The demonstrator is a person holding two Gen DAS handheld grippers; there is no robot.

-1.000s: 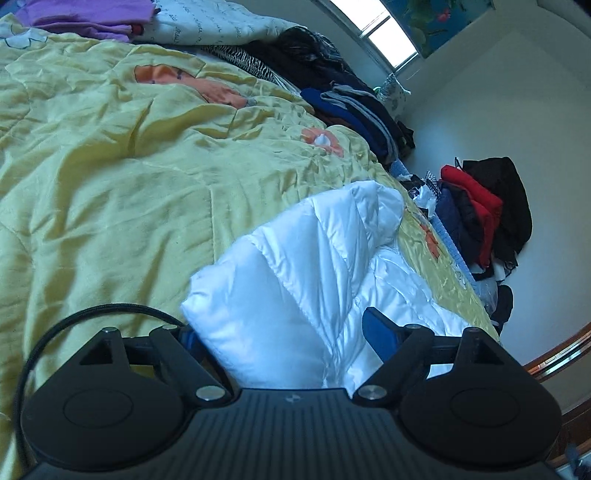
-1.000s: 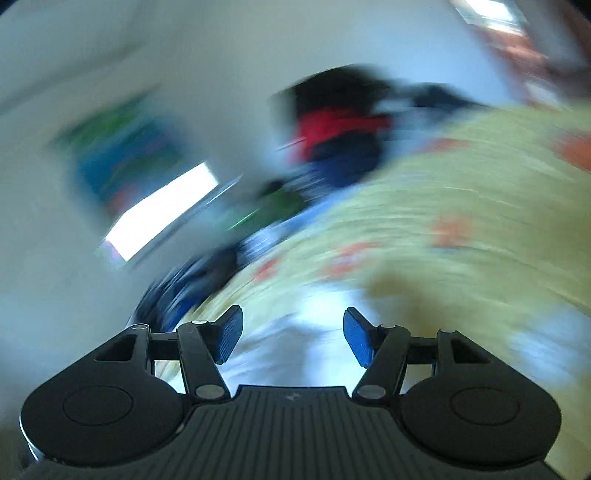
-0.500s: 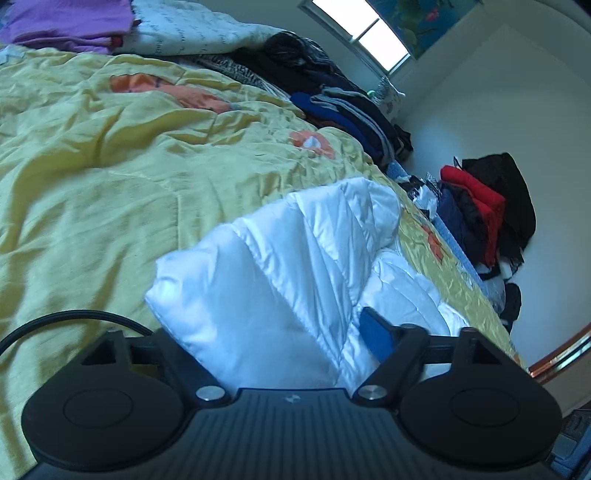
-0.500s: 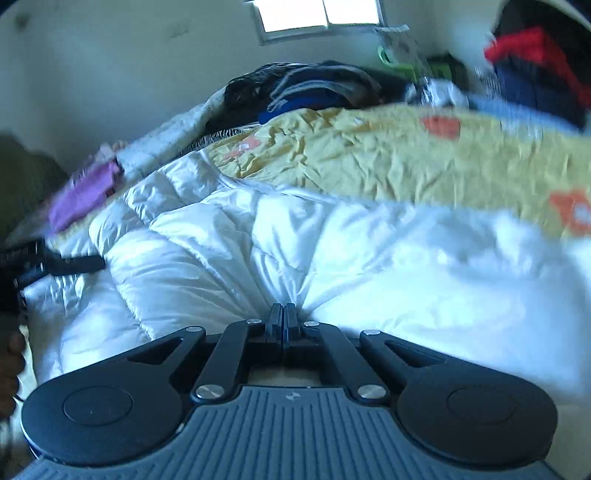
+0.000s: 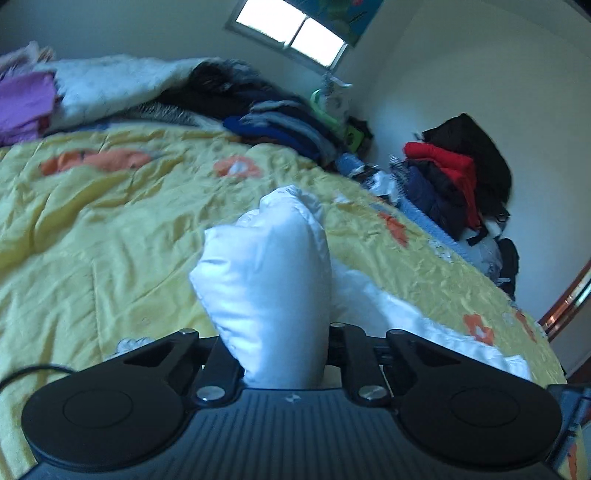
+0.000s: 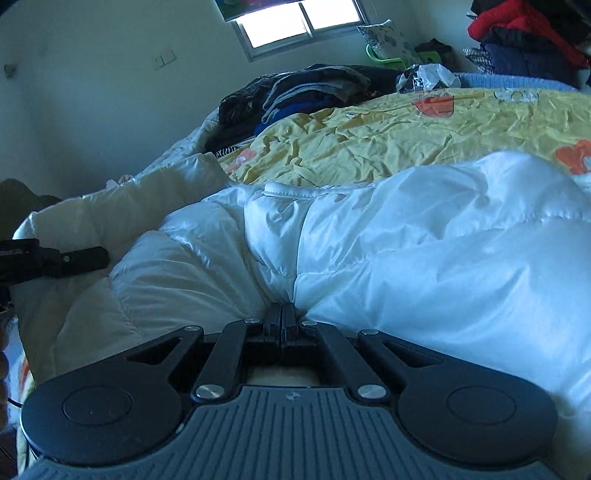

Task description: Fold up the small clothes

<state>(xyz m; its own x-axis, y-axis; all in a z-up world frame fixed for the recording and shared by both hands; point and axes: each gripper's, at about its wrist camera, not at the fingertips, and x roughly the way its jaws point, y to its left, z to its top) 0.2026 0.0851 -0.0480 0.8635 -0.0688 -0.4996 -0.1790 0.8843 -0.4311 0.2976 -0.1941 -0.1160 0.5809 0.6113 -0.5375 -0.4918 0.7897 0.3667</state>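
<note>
Yellow quilt (image 5: 110, 236); dark clothes pile (image 5: 280, 122) behind. White puffer jacket (image 6: 406, 251): left gripper (image 5: 284, 354) just closed on sleeve, right gripper (image 6: 281, 314) pinching fold.

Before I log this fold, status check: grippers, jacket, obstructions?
Left gripper just closed on white puffer jacket sleeve, bunched upright. Right gripper shut on jacket edge. Jacket on yellow quilt; nothing in the way.

A yellow quilt (image 5: 110, 229) with orange flower prints covers the bed. Along its far edge lie folded purple cloth (image 5: 22, 103), a pale blanket (image 5: 110, 81) and a heap of dark clothes (image 5: 273, 122). Red and black garments (image 5: 458, 173) pile by the wall, under a bright window (image 5: 291, 33).
</note>
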